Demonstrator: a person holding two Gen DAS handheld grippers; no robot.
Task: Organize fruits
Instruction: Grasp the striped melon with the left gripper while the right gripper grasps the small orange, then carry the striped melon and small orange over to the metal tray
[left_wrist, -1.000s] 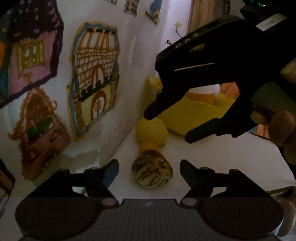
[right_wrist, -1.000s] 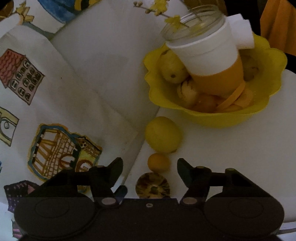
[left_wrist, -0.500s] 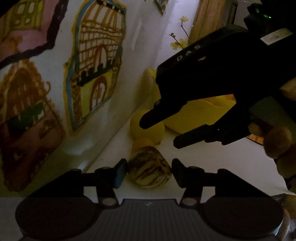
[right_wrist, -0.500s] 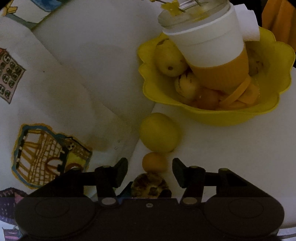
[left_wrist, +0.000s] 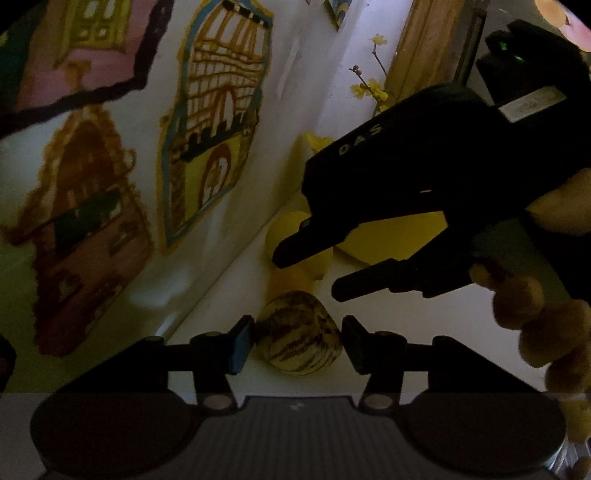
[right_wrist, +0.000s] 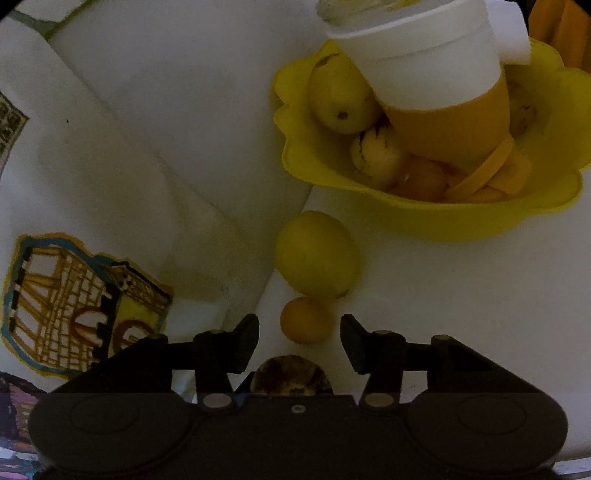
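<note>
Black gripper (left_wrist: 298, 341), blue-faced pad (left_wrist: 242, 343)

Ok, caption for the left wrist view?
Left tool closed on striped fruit; right tool hangs above small orange fruit.

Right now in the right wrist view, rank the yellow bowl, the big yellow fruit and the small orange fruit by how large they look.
1. yellow bowl
2. big yellow fruit
3. small orange fruit
The orange fruit looks smallest although it lies nearest the camera, so the order seems safe.
</note>
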